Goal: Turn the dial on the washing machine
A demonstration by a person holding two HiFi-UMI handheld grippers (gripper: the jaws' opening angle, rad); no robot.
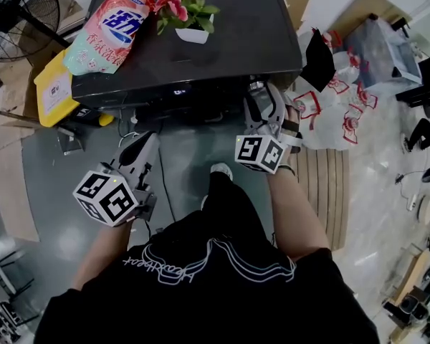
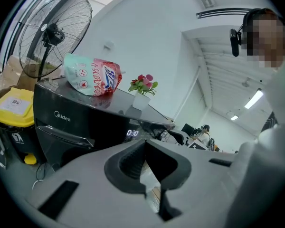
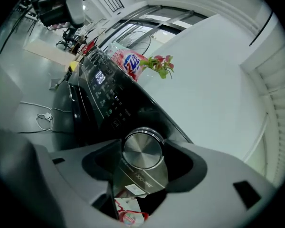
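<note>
The black washing machine (image 1: 222,49) stands in front of me, its display lit (image 3: 100,76). Its round metal dial (image 3: 142,149) sits at the right end of the control panel. My right gripper (image 3: 142,152) is around the dial, a dark pad pressing on each side of the rim. In the head view the right gripper (image 1: 261,93) reaches to the machine's front right corner and hides the dial. My left gripper (image 1: 145,143) hangs lower left, clear of the machine, shut with nothing in it. Its jaws (image 2: 145,148) point up towards the machine (image 2: 76,122).
A pink detergent pouch (image 1: 107,27) and a white pot of pink flowers (image 1: 190,13) lie on the machine's lid. A yellow bin (image 1: 54,88) and a floor fan (image 1: 18,6) stand to the left. Plastic bags (image 1: 330,113) pile up on the right. A cable (image 3: 40,120) lies on the floor.
</note>
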